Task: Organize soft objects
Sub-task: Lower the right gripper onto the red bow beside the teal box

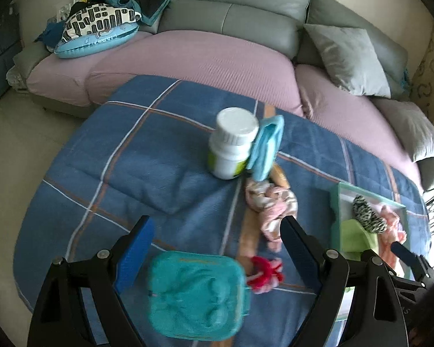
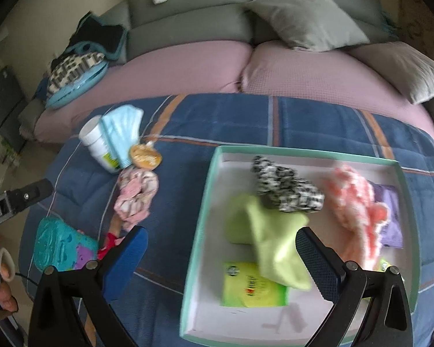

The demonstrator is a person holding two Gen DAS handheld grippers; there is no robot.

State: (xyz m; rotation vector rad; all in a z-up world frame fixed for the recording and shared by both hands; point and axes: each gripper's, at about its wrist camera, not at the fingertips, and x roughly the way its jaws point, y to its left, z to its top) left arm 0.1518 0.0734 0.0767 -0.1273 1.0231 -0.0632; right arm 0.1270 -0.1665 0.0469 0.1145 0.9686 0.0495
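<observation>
We see a quilted cloth bedspread [image 2: 318, 121], matt and soft, carrying a smooth card box [image 2: 303, 156] with fuzzy knit pieces: a black-and-white scrunchie [image 2: 286, 188], a fluffy coral one [image 2: 356, 199], a lime cloth [image 2: 272, 243]. Near its left edge stand a glossy white plastic bottle [image 1: 231, 144] and a teal embossed pouch [image 1: 196, 295]; our fingers [image 1: 136, 254] wear ribbed blue pads.

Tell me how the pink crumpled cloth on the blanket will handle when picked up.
The pink crumpled cloth looks thin and bunched, so it will probably droop and unfold. Likely light. Its trailing end lies near the red yarn piece and might drag it.
</observation>
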